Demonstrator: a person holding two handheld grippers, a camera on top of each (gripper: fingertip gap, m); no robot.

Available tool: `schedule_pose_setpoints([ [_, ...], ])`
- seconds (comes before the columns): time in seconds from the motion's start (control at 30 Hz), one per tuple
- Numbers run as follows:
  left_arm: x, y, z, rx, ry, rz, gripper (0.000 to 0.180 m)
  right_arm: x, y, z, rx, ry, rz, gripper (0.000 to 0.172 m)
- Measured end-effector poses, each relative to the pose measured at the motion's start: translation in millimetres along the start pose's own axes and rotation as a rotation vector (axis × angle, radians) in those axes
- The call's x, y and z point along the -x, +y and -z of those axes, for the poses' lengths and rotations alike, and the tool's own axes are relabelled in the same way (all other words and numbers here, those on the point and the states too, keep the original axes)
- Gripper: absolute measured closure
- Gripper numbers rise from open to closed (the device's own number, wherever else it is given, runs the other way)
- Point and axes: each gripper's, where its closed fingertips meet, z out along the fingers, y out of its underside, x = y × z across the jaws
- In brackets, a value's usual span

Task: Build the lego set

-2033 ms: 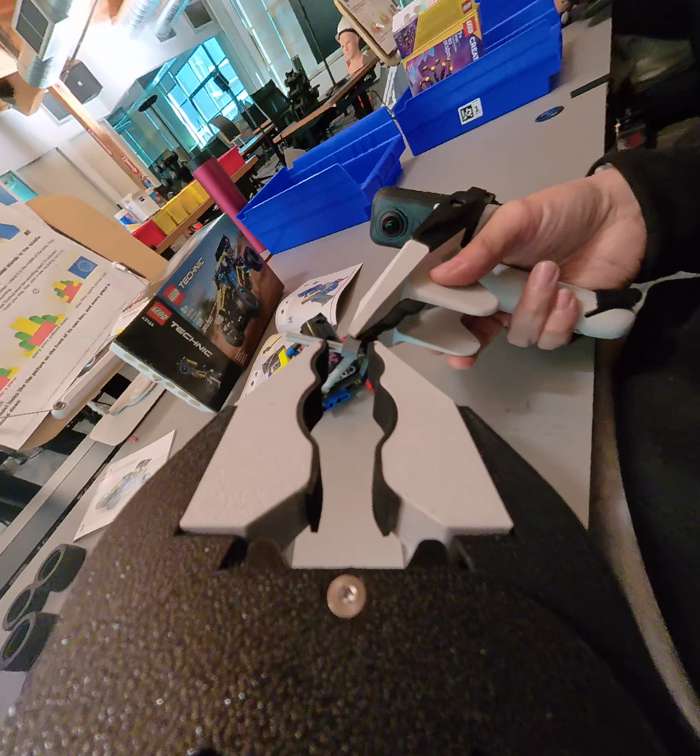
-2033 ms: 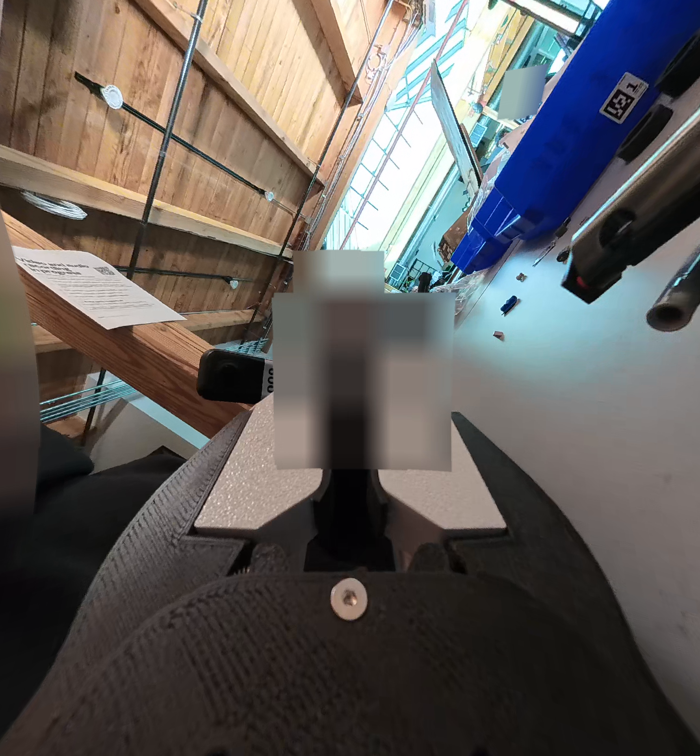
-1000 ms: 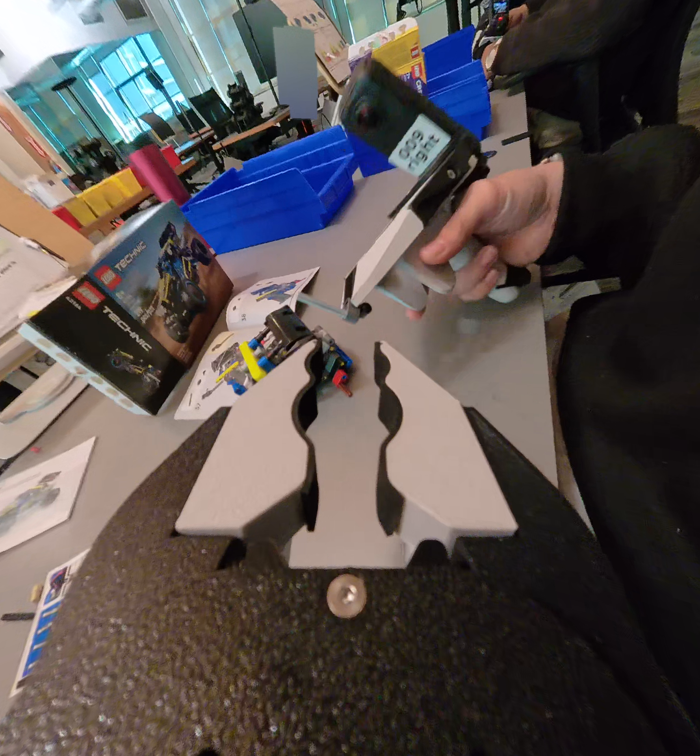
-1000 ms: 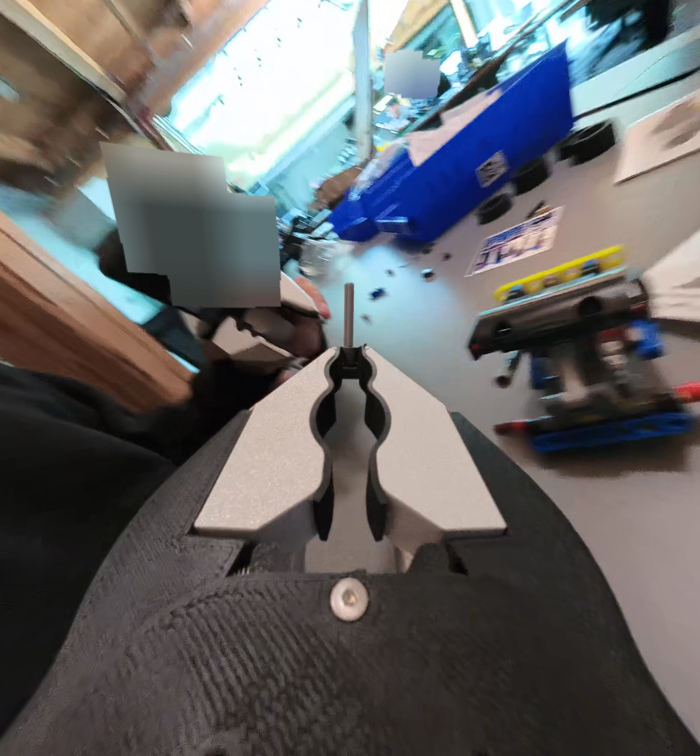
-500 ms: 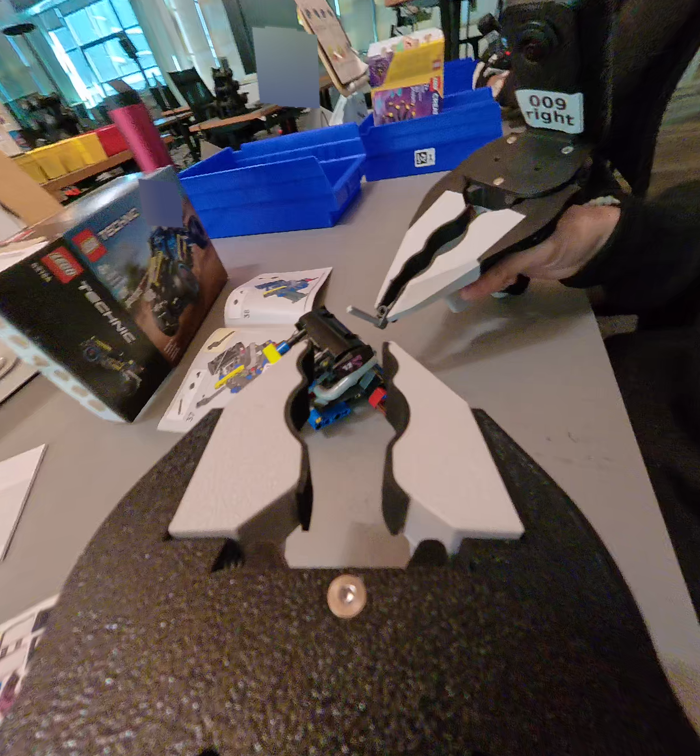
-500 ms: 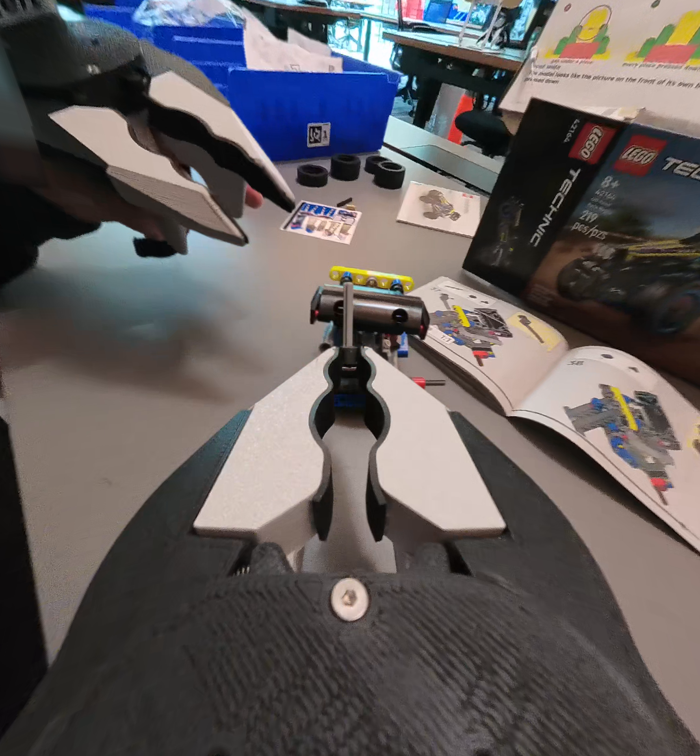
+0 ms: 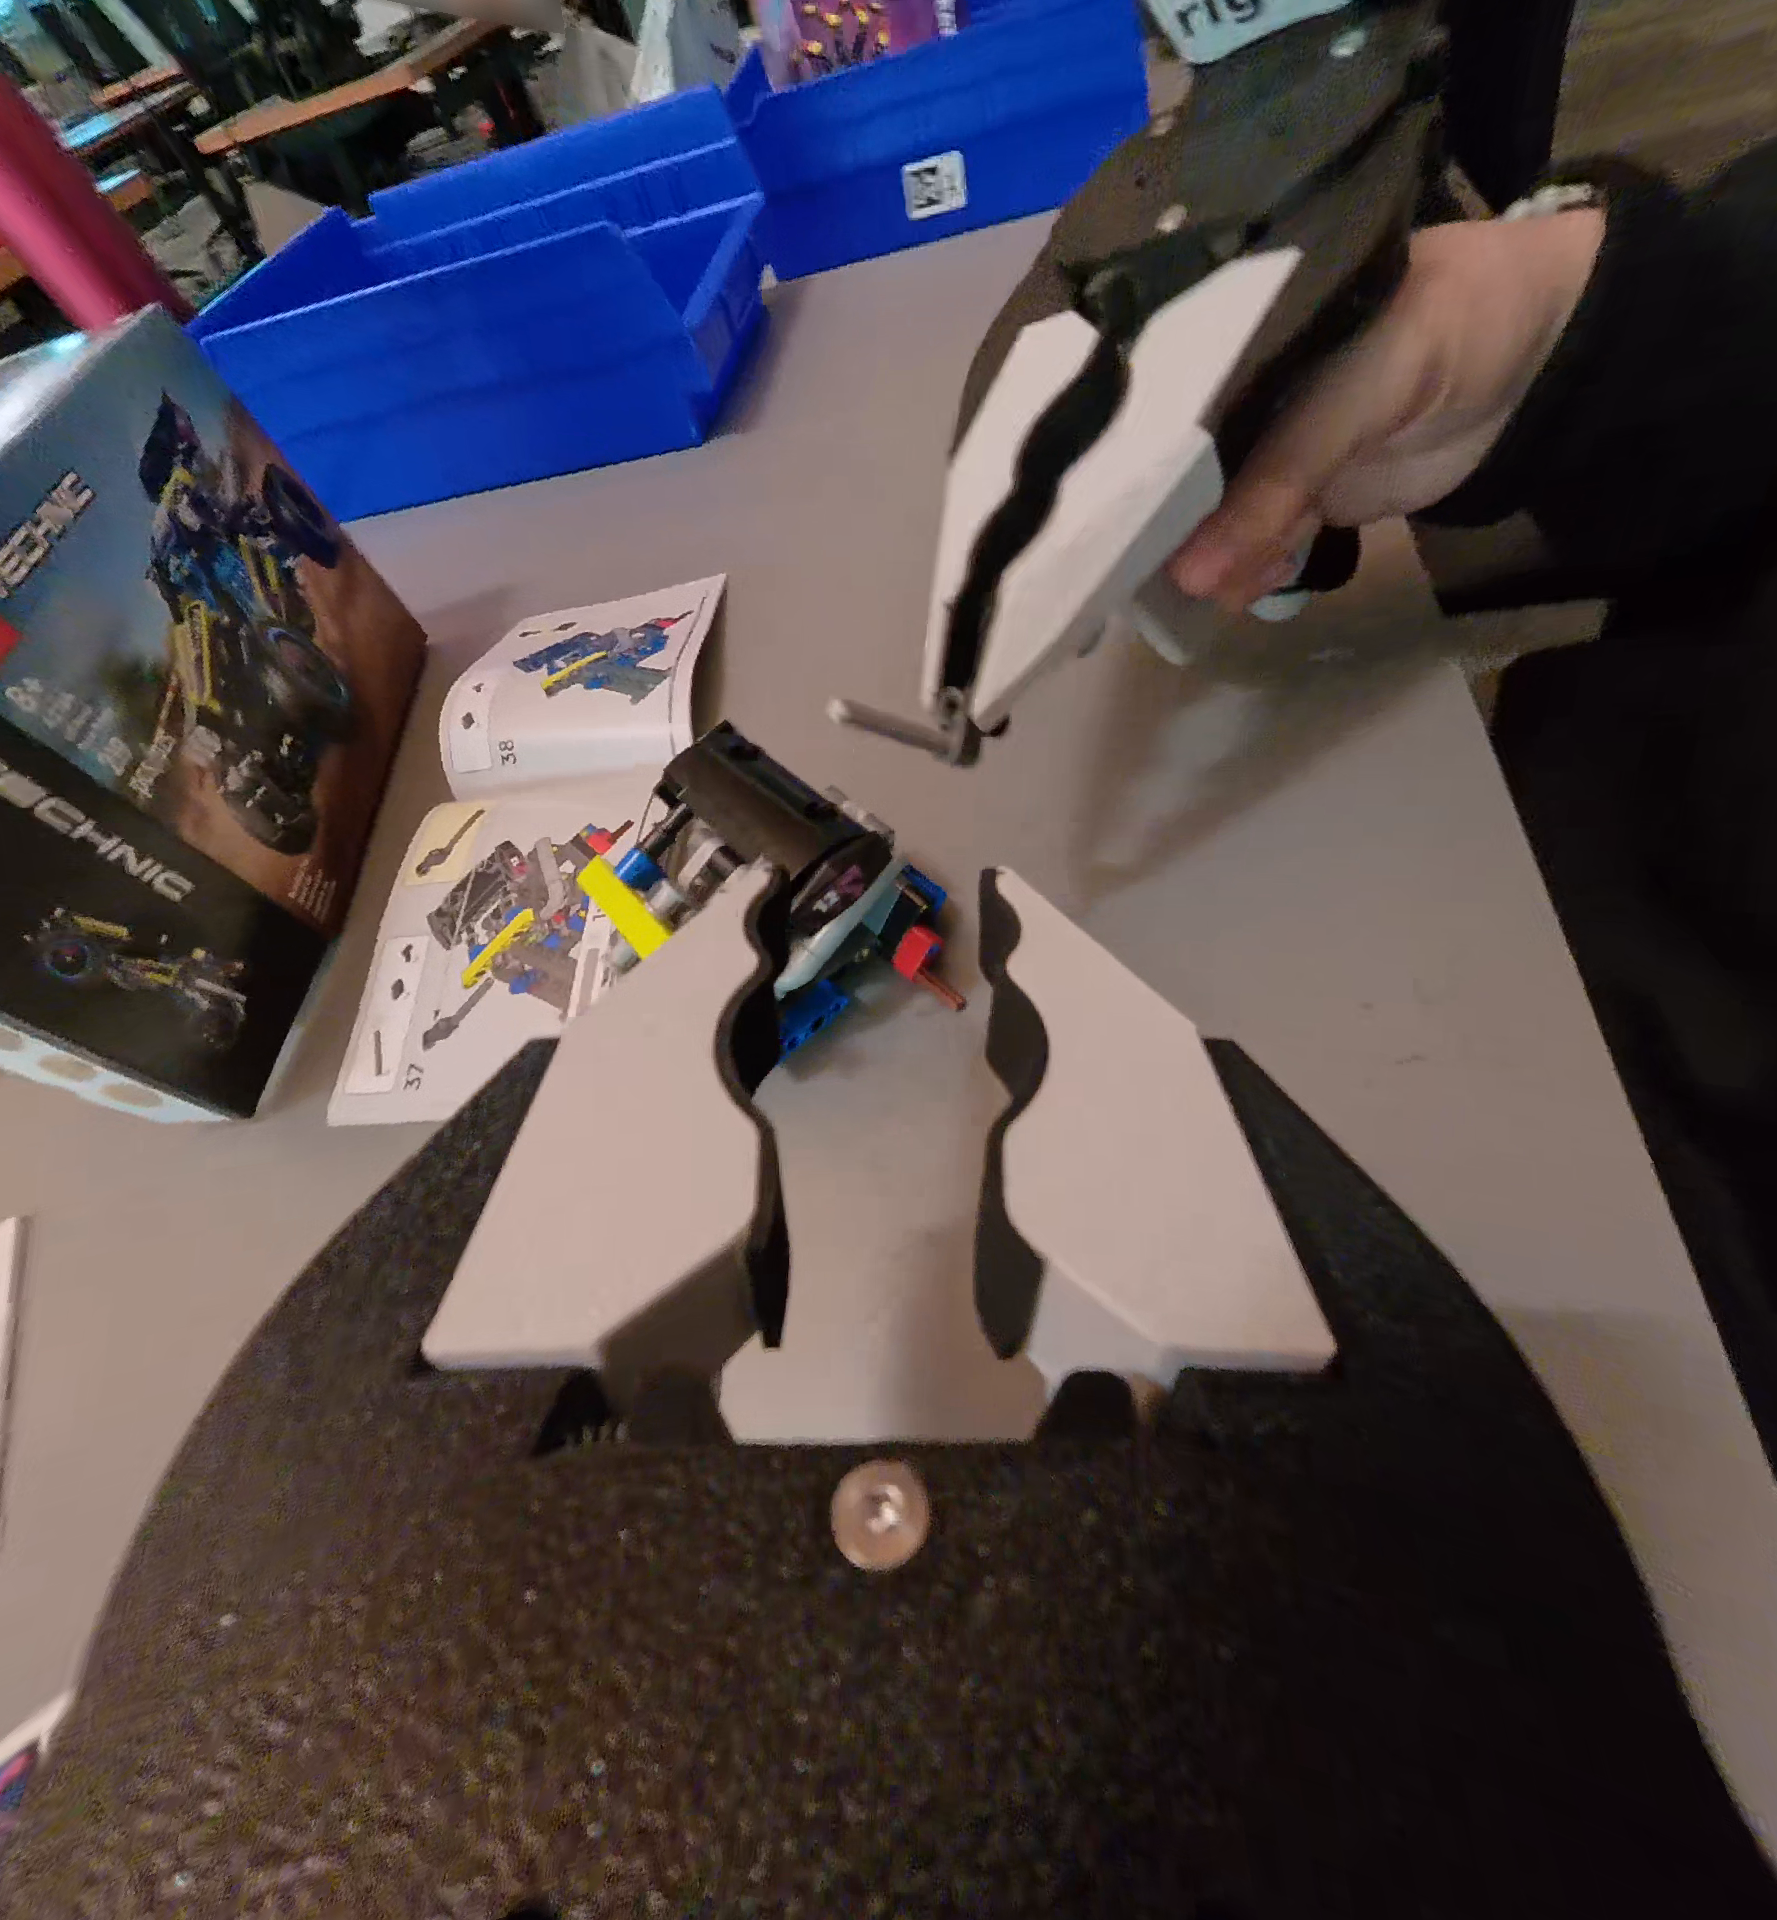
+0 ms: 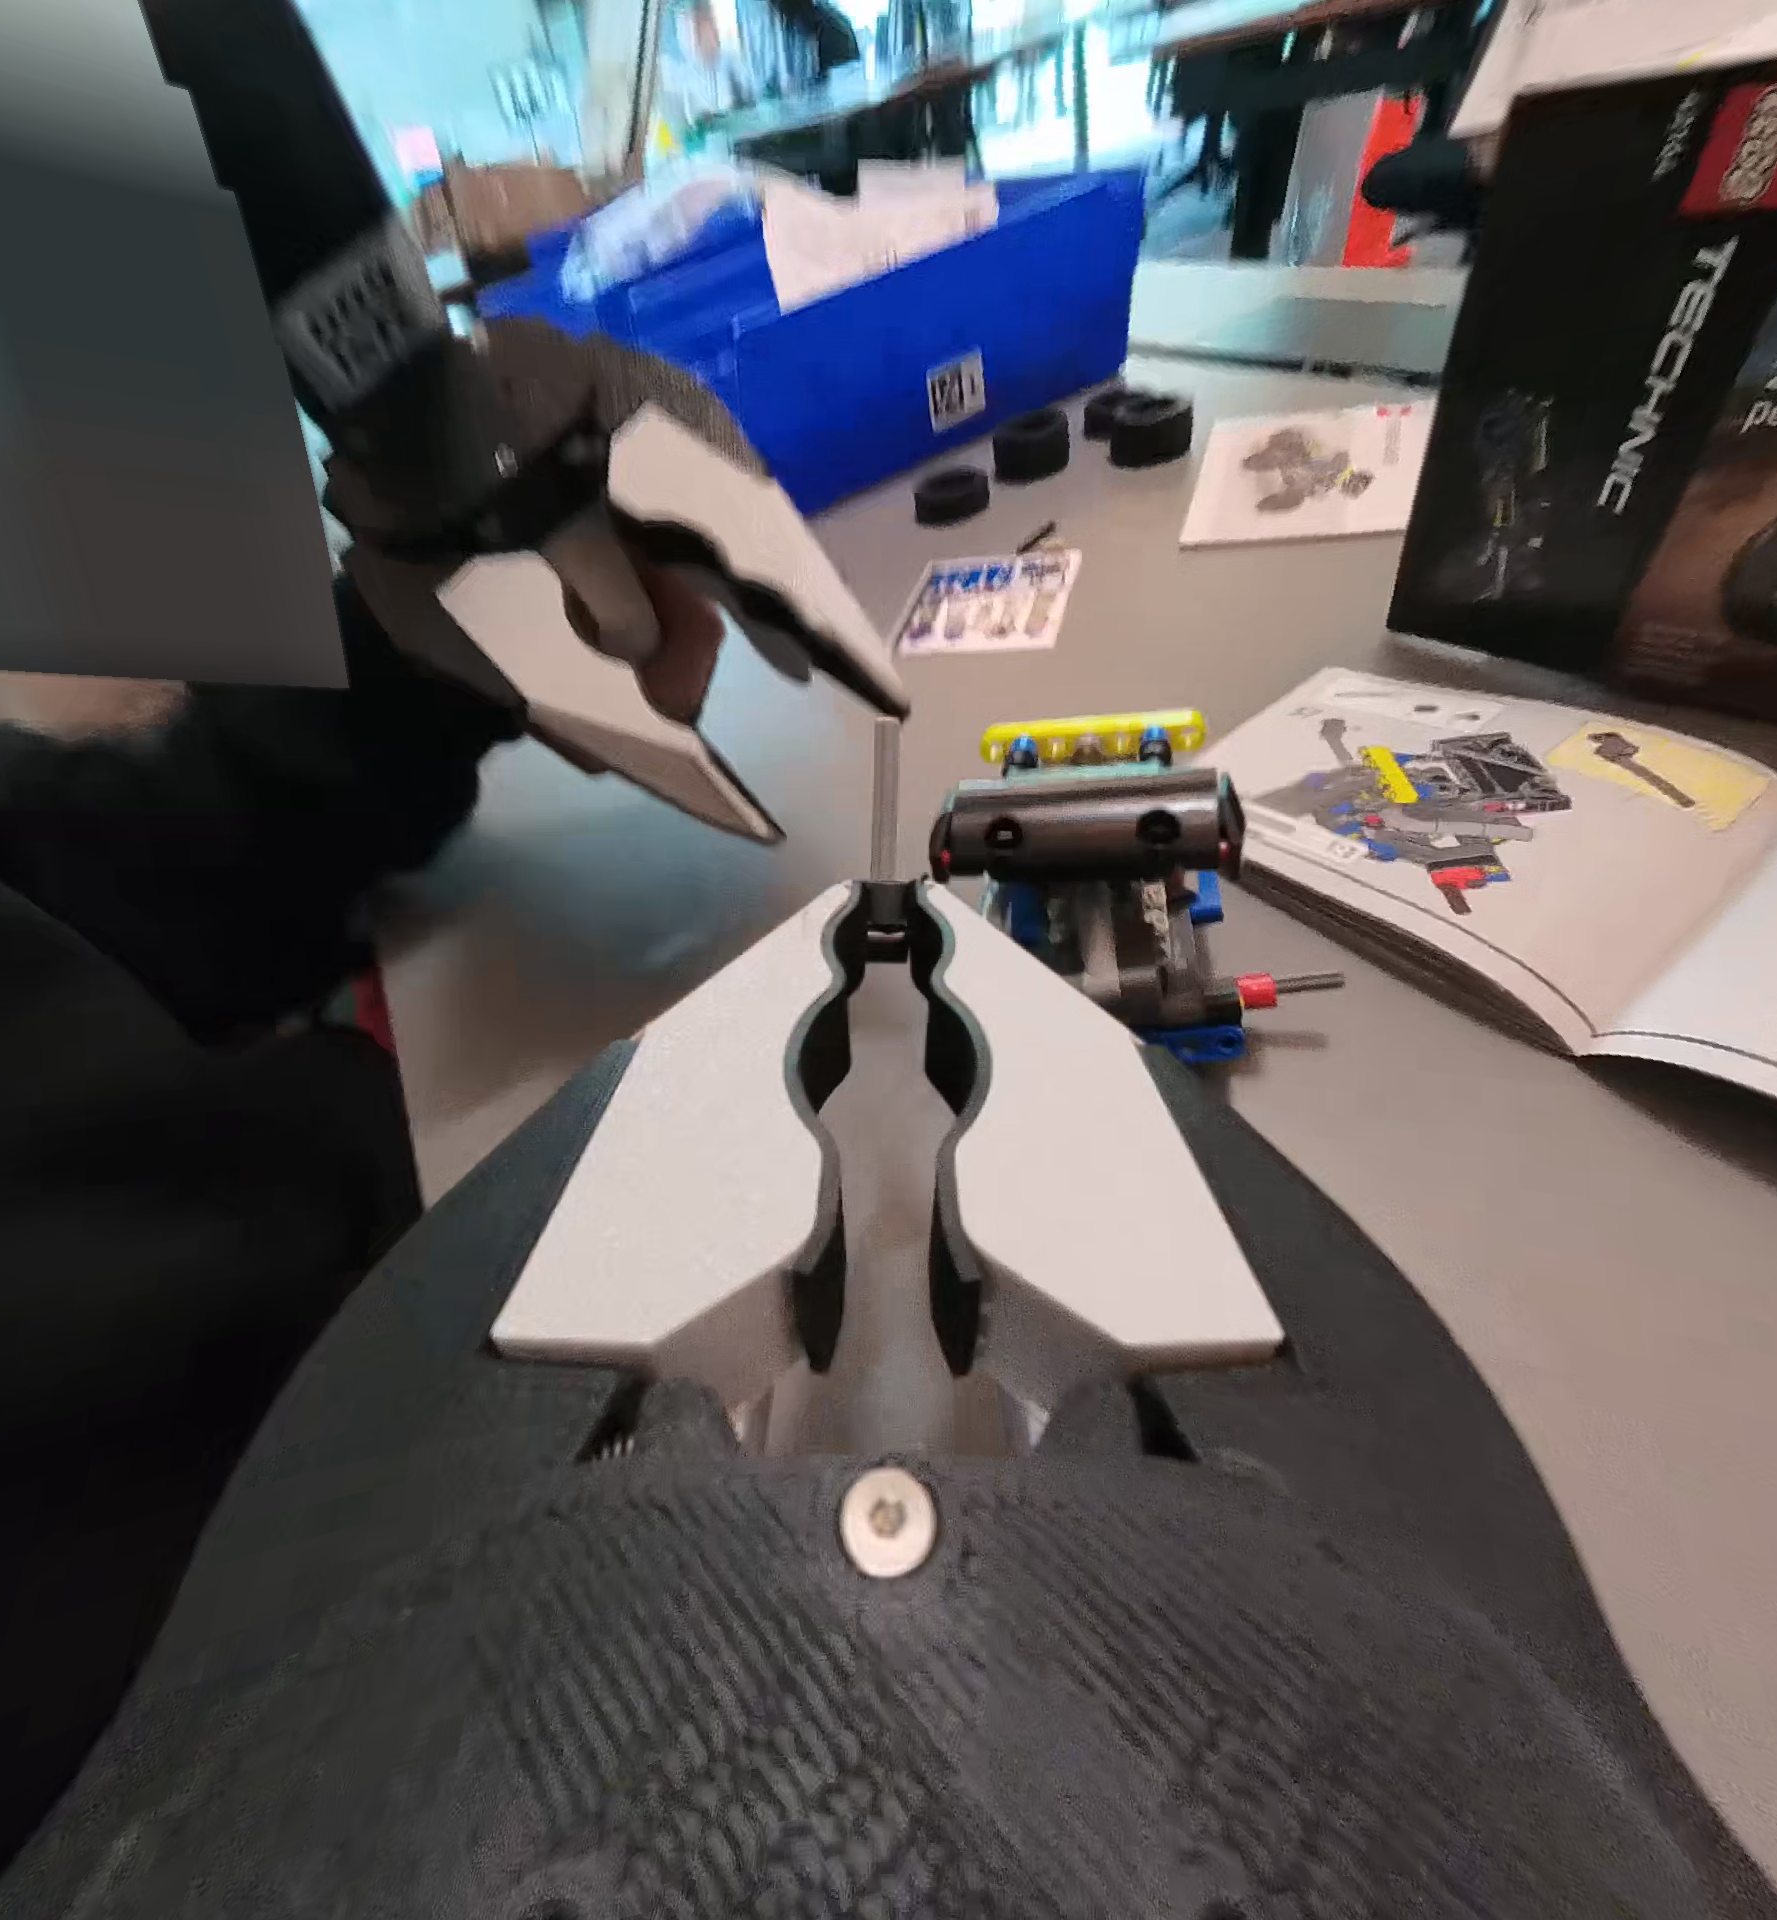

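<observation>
A small brick model (image 7: 780, 862) with a black top, blue base and yellow beam lies on the grey table (image 7: 1227, 935). My left gripper (image 7: 879, 894) is open just above it. The left fingertip overlaps the model's near end and the right pad stands clear of it. My right gripper (image 8: 889, 904) is shut on a thin grey axle (image 8: 884, 790) with a dark connector at its foot. The axle points forward, left of the model (image 8: 1092, 831). In the left wrist view the right gripper (image 7: 957, 717) hovers beyond the model with the axle (image 7: 884, 720) sticking out left. The left gripper (image 8: 837, 774) also shows open in the right wrist view.
A dark toy box (image 7: 125, 727) and an open instruction booklet (image 7: 551, 779) lie left of the model. Blue bins (image 7: 510, 312) stand at the back. Black tyres (image 8: 1040, 457), a sticker sheet (image 8: 988, 613) and a leaflet (image 8: 1299, 478) lie farther off. The table edge runs along the right. Both grippers' tips are close together, under 4 cm apart.
My left gripper let go of the model, which now lies on the table, and its jaws widened. My right gripper drew back and swung round, keeping the axle in its grasp.
</observation>
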Motion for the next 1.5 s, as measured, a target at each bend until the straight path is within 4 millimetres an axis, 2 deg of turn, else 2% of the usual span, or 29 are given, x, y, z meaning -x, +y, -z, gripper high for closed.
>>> schedule_pose_setpoints([
  [0.13,-19,-6,-1,0.002,0.139,0.043,0.149,3,-24,9,-0.205,0.005,-0.082,0.167],
  [0.27,-28,-15,-5,-0.032,0.193,0.116,0.148,2,-16,7,-0.214,0.068,-0.068,0.167],
  [0.33,-23,-17,-1,-0.023,0.153,0.127,0.147,7,-10,2,-0.166,0.068,-0.011,0.167],
  [0.5,-4,-27,20,-0.021,-0.012,0.067,0.146,14,6,-6,0.028,0.108,0.277,0.167],
  [0.63,-12,-18,25,0.076,-0.017,0.061,0.145,23,14,-8,0.179,0.079,0.664,0.168],
  [0.73,-31,-14,25,0.099,0.091,0.13,0.145,31,17,-10,0.248,0.0,0.919,0.167],
  [0.83,-37,-14,28,0.089,0.138,0.21,0.147,43,11,-10,0.261,-0.076,1.151,0.167],
  [0.93,-47,-14,32,0.094,0.226,0.325,0.151,52,1,-9,0.242,-0.108,1.272,0.167],
  [1.03,-60,-16,39,0.083,0.31,0.362,0.152,63,-6,-6,0.213,-0.116,1.404,0.168],
  [1.23,-68,-22,54,0.093,0.551,0.467,0.152,93,-2,-5,0.13,-0.192,1.555,0.167],
  [1.3,-80,-24,59,0.102,0.72,0.491,0.145,109,3,-7,0.089,-0.232,1.598,0.167],
  [1.37,-92,-30,64,0.076,0.88,0.504,0.15,122,8,-9,0.061,-0.261,1.627,0.167],
  [1.5,-105,-31,63,0.073,1.054,0.551,0.147,142,7,-9,-0.042,-0.33,1.566,0.168],
])
